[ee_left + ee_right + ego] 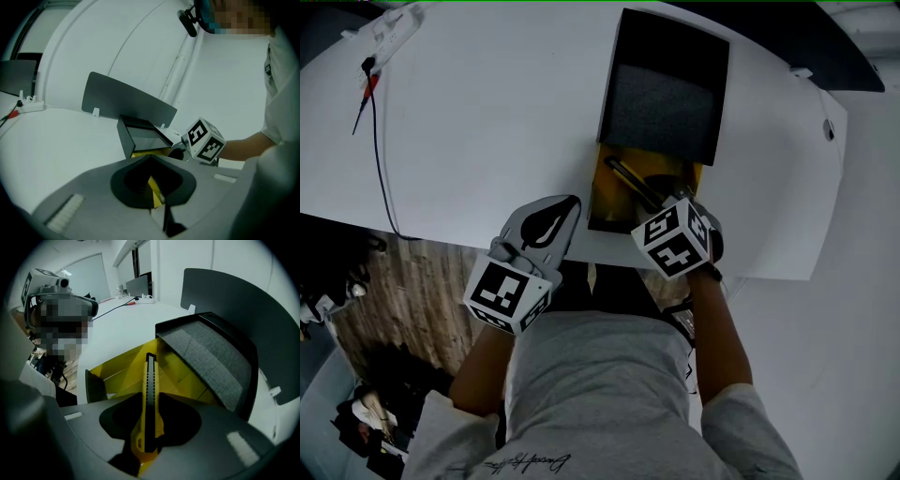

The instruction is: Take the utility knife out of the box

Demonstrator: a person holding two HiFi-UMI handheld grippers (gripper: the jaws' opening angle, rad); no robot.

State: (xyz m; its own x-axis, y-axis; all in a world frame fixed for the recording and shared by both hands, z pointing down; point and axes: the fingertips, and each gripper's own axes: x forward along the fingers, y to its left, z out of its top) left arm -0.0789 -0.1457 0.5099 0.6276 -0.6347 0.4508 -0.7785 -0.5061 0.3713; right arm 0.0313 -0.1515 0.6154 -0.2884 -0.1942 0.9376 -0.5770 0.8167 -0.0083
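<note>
Holding the utility knife [149, 399] by its rear end in the right gripper [666, 199], jaws pressed onto the yellow-and-black handle and left fairly wide by it. Seen with its tip low inside the yellow box [605, 183], below the raised foam-lined lid [666, 103]. Steadying the box with the left gripper [574, 202], nearly shut on what looks like a yellow edge at the near-left corner. Judged as the lift-out step: grasp made, knife not yet clear. Next, raise along the knife's length, avoid snagging lid or wall, hold the box down on the white table [487, 122]
</note>
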